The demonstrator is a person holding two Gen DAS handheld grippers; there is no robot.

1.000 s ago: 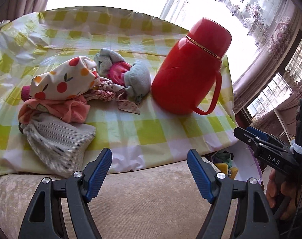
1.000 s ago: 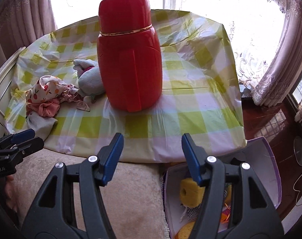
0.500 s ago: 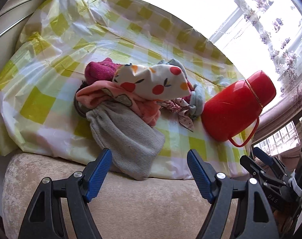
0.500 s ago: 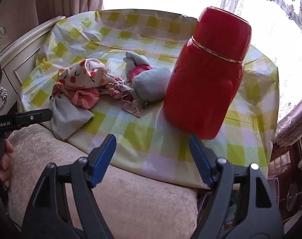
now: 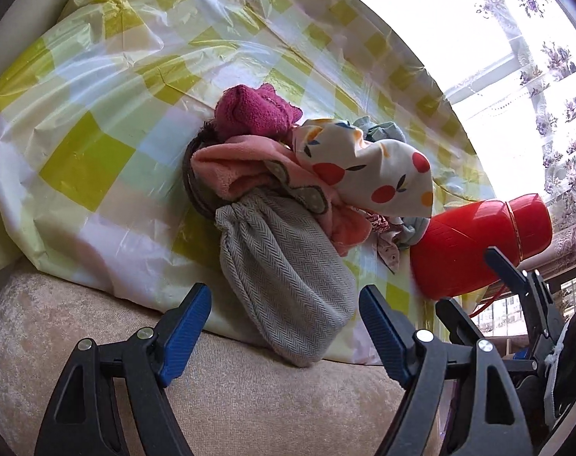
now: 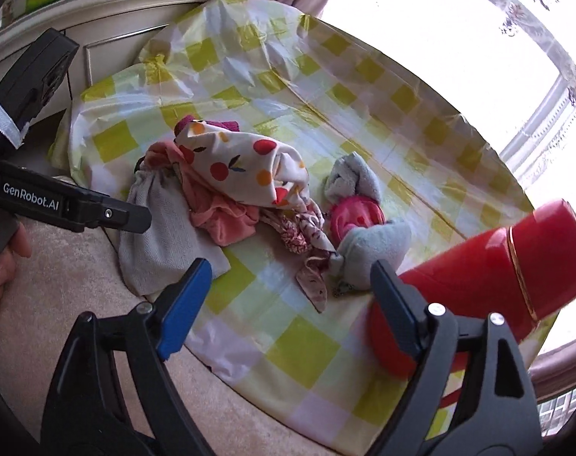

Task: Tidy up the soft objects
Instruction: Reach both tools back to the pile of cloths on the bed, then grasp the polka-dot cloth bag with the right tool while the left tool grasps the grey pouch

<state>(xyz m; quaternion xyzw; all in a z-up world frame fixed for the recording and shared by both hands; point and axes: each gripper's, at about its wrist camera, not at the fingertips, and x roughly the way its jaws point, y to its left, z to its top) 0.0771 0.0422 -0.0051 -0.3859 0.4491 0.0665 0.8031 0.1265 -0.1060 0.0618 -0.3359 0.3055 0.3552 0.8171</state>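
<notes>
Two tilted grippers (image 5: pixel 284 326) (image 6: pixel 288 304) gape over cloth pile (image 6: pixel 227 190)

My black grippers carry blue ribbed pads (image 5: pixel 185 326). The glossy plastic cloth (image 6: pixel 288 76) is checked in lime, pale blue and white. Left of the shiny red flask with its thin gold band (image 6: pixel 516 266) lie a grey herringbone drawstring pouch (image 5: pixel 284 277), a salmon-pink fleece piece (image 5: pixel 227 171), a magenta knit (image 5: pixel 250 110) and a cream cloth printed with red and orange fruit (image 6: pixel 242 167).
</notes>
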